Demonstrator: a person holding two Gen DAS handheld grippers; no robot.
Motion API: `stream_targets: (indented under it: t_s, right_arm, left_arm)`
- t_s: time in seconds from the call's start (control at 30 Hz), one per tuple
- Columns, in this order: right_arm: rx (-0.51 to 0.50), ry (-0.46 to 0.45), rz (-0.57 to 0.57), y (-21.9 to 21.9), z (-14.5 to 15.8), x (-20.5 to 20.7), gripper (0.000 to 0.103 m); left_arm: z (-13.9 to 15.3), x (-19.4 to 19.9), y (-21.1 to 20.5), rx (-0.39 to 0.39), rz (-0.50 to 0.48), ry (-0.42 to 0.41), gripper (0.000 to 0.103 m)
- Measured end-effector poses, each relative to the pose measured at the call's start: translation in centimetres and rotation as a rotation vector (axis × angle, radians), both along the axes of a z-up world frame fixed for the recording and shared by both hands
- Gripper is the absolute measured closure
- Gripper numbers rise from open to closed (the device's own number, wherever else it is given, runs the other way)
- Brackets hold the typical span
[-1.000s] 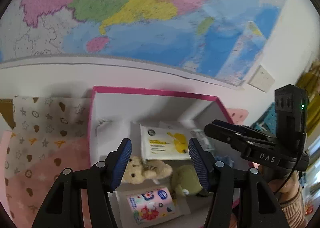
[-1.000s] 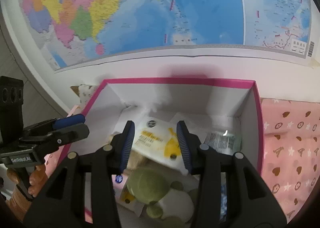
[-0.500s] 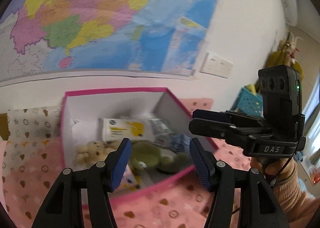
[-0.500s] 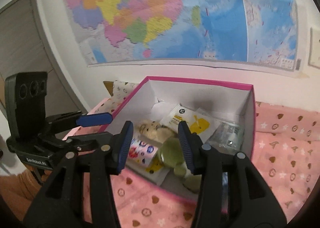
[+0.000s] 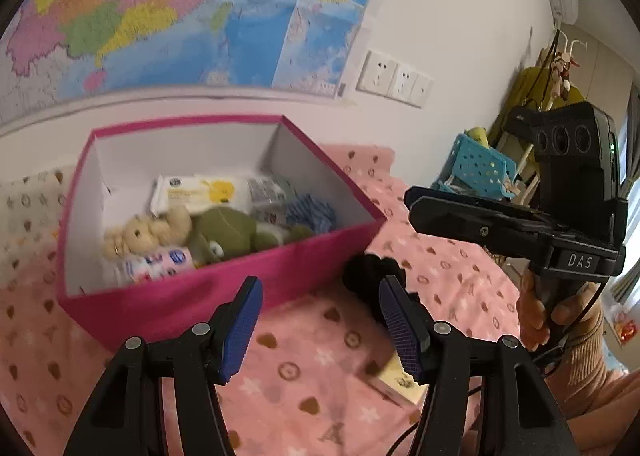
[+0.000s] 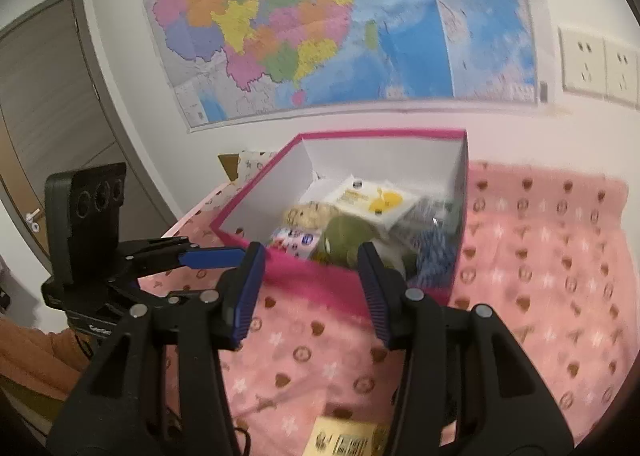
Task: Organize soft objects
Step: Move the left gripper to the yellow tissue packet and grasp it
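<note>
A pink box (image 5: 224, 288) (image 6: 304, 274) stands on the pink patterned blanket. Inside lie a beige teddy bear (image 5: 140, 232) (image 6: 308, 213), a green plush toy (image 5: 236, 232) (image 6: 348, 236), a white and yellow wipes pack (image 5: 200, 191) (image 6: 372, 197), a flowered tissue pack (image 5: 160, 262) (image 6: 296, 242) and a blue knit item (image 5: 310, 211) (image 6: 436, 252). My left gripper (image 5: 320, 330) is open and empty, in front of the box. My right gripper (image 6: 310, 294) is open and empty, also in front of the box. A black fuzzy object (image 5: 372, 276) lies on the blanket by my left gripper's right finger.
A yellow packet (image 5: 398, 380) (image 6: 348, 438) lies on the blanket near me. A wall map (image 6: 340, 23) and sockets (image 5: 394, 79) are behind the box. A blue basket (image 5: 476, 169) stands at the right. A grey door (image 6: 48, 103) is at the left.
Both grippers have pulled back and up from inside the box to in front of it. The whole box and the blanket in front now show.
</note>
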State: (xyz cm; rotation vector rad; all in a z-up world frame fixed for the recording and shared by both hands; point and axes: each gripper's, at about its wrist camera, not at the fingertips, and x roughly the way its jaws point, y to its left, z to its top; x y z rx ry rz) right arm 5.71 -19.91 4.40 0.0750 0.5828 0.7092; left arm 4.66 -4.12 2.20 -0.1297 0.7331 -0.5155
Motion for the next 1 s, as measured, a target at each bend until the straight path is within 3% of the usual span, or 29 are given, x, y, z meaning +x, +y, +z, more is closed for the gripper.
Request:
stream_targets:
  t_s: [0.6,0.8,1.0]
  right_arm:
    - [0.031,0.153,-0.085,-3.6,-6.1,-3.1,0.053]
    - [0.026,0.201,-0.136,-5.3,-7.9,-3.9,0.053]
    - [0.017,0.283,-0.197,-7.2,-10.6,-4.5,0.053]
  left_arm:
    - [-2.8,-2.0,-2.3,-0.002,-0.031,0.075,0.041]
    - [-4.8,-2.4,-2.9,-0.003,-0.056,0.139,0.041]
    - [-7.3,-3.2,-5.0,-0.014,-0.152,0.230,0.043]
